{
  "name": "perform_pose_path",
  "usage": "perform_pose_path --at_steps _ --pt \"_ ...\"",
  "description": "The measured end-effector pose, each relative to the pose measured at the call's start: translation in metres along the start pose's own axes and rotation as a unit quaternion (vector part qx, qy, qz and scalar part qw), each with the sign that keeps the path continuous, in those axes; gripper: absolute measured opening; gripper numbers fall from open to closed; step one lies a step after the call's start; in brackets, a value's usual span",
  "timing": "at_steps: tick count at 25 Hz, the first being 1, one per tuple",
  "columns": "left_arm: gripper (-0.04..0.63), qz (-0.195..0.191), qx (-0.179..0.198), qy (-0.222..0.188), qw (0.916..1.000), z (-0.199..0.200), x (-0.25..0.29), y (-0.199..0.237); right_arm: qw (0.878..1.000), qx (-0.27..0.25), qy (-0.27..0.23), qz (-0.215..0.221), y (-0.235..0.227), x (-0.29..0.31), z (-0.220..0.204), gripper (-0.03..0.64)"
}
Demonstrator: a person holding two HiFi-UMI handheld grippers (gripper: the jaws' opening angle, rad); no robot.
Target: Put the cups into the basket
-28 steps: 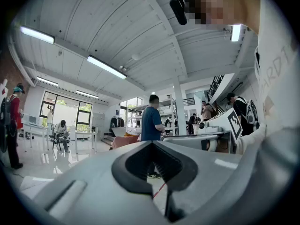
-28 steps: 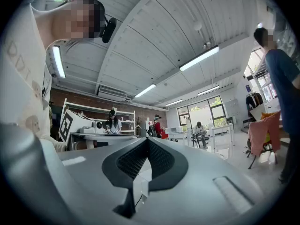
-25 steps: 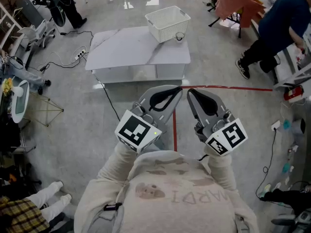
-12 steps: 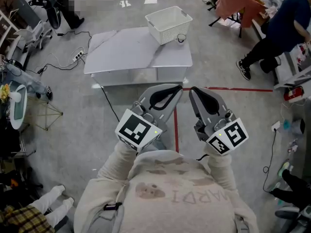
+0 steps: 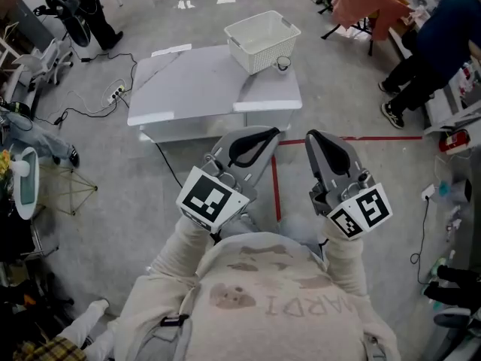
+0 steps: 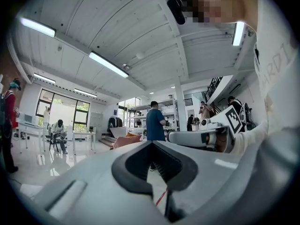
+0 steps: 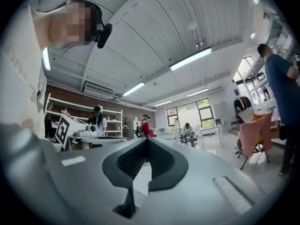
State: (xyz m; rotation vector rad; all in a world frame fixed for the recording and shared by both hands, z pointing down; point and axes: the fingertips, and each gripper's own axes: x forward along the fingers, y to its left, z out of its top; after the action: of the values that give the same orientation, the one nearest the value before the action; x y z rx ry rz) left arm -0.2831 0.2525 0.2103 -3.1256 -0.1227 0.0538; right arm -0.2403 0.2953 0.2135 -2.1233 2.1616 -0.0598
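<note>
We hold both grippers near our chest, well apart from the table (image 5: 188, 89). The left gripper (image 5: 275, 132) and the right gripper (image 5: 309, 134) each have their jaws pressed together on nothing. The white basket (image 5: 261, 40) sits mouth-up at the table's far right corner, its long axis slanting left to right. One small cup (image 5: 282, 65) sits just beside the basket's near right corner, close to the table's right edge. It is too small for us to tell which way it points. Bare tabletop spreads left of the basket.
</note>
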Motion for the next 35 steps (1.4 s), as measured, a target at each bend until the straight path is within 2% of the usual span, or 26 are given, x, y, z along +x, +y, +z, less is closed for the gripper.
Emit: perform_pose_path --at_steps 4,8,16,22,30,35 --pt "0.0 0.0 -0.02 0.013 0.9997 -0.013 0.02 0.017 1.0 0.02 0.003 -0.006 -0.027 0.007 -0.005 0.026" --pt "0.0 0.017 -0.016 0.004 0.9997 -0.011 0.051 0.039 1.0 0.028 0.003 0.004 -0.064 0.025 -0.005 0.026" --pt "0.0 0.066 -0.013 0.009 0.9977 -0.009 0.131 0.08 0.998 0.018 0.004 0.062 -0.151 0.068 0.008 0.026" --pt "0.001 0.114 -0.021 0.004 0.9932 -0.006 0.192 0.106 0.994 0.013 0.015 0.107 -0.217 0.09 0.019 0.026" --pt "0.0 0.167 -0.019 -0.003 0.9858 -0.015 0.263 0.112 0.988 0.012 0.025 0.153 -0.292 0.091 0.017 0.026" --pt "0.0 0.164 -0.001 0.018 0.9863 -0.024 0.288 0.111 0.986 0.027 0.023 0.164 -0.312 0.094 0.012 0.026"
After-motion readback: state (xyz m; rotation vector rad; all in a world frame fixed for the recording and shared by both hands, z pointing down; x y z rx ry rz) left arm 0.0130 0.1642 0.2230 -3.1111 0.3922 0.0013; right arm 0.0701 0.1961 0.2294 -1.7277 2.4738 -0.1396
